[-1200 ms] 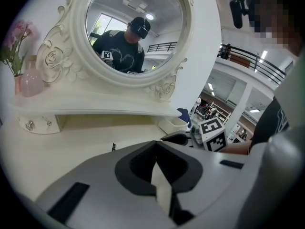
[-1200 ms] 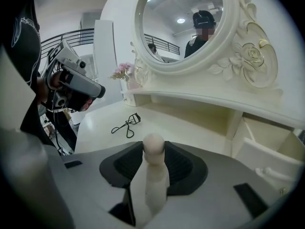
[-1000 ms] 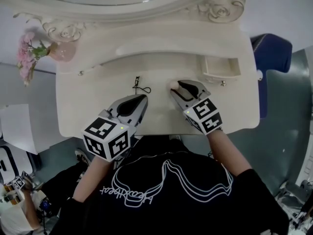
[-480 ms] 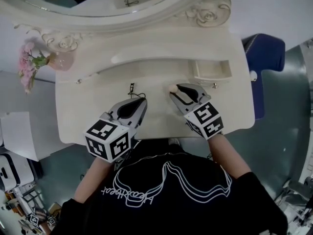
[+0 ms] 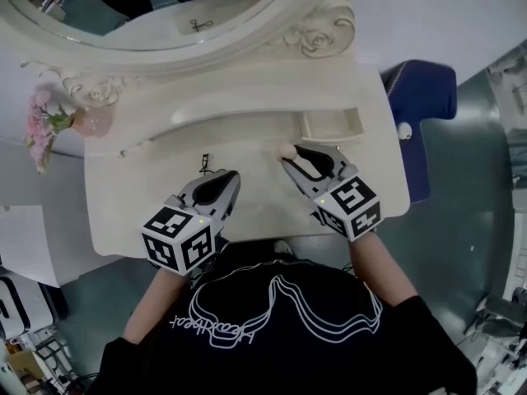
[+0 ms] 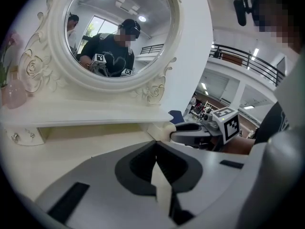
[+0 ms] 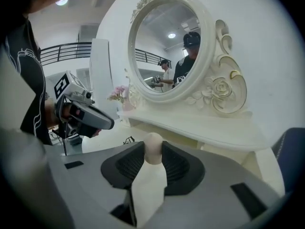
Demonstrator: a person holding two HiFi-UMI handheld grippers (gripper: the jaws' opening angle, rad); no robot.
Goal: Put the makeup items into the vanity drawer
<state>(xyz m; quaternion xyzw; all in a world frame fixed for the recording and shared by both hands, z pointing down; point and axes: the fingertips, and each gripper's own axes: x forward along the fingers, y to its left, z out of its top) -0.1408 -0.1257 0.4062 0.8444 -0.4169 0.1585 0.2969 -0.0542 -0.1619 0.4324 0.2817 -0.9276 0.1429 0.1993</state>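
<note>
1. Right gripper view: your right gripper (image 7: 153,152) has its jaws pinching a beige, egg-shaped makeup sponge (image 7: 153,144). The pads meet it on both sides and its rounded end pokes out past the tips. That looks like a light squeeze, which suits something this soft.
2. In the head view, the sponge sits at the tips of that gripper, over the vanity top (image 5: 123,212) just right of centre. You seem to be in the carrying step, with the sponge secured but not yet delivered.
3. The small vanity drawer (image 5: 331,136) stands pulled out at about 1 o'clock from the sponge and near it. It opens toward you, so a short forward reach should bring the tips over it.
4. Your left gripper (image 5: 224,179) lies at about 8 o'clock from the sponge, low over the front of the vanity top. Its jaws are pressed together with nothing between them. It looks parked clear of the right gripper's path.
5. A small black wiry item (image 5: 206,164), too small to name, lies at about 9 o'clock from the sponge, just ahead of the left gripper's tips. It is probably the next thing to go in.
6. Further out, a pink flower vase (image 5: 89,120) stands at 10 o'clock by the mirror frame (image 5: 317,35), and a blue seat (image 5: 420,89) sits beyond the vanity's right edge at 2 o'clock.
7. Watch the drawer's front lip as you go in: a soft sponge may spring back or roll when you let it go.
</note>
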